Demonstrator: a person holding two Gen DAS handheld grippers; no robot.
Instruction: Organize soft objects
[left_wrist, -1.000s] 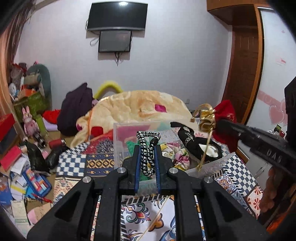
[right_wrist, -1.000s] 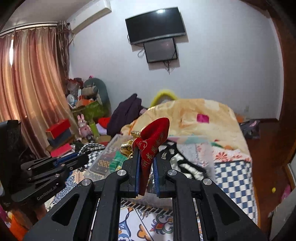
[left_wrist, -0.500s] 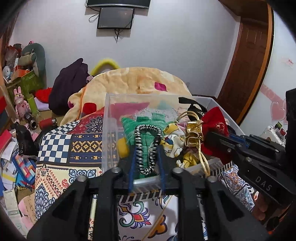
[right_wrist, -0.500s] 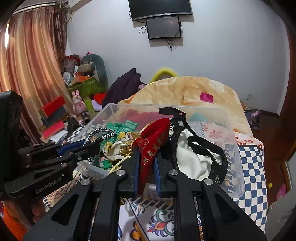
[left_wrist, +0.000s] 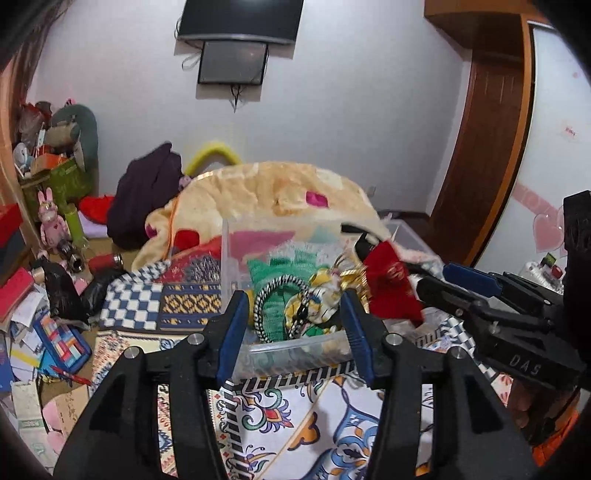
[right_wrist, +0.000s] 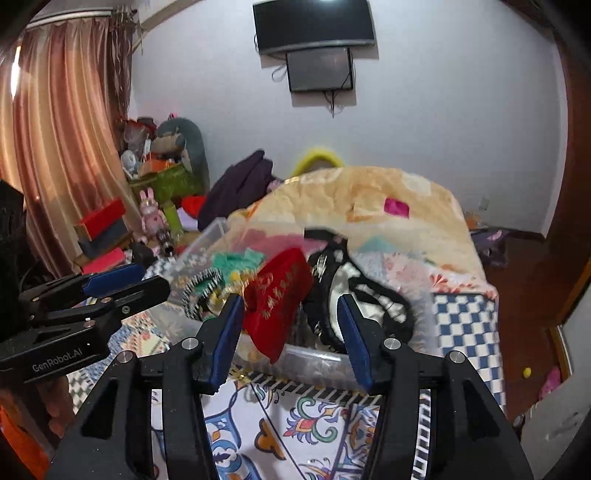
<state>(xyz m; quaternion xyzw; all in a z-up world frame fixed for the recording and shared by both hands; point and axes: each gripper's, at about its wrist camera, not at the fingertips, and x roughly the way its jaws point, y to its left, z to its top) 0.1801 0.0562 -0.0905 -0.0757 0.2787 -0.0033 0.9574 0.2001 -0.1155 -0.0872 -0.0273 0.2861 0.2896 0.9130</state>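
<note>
Lettering we can read on the two grippers

We read "GenRobot.AI" in pale letters on the black side of the left gripper (right_wrist: 122, 286), left of the red pouch (right_wrist: 279, 301). On the right gripper (left_wrist: 458, 286), right of that pouch, we read "DAS". The pouch carries gold embroidered characters that we cannot make out.

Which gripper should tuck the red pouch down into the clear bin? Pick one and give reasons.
Right. The right gripper is open with the red pouch directly between its fingers, over the clear bin. The left gripper, also open, faces the black-and-white braided band; the pouch lies off to its right.
</note>
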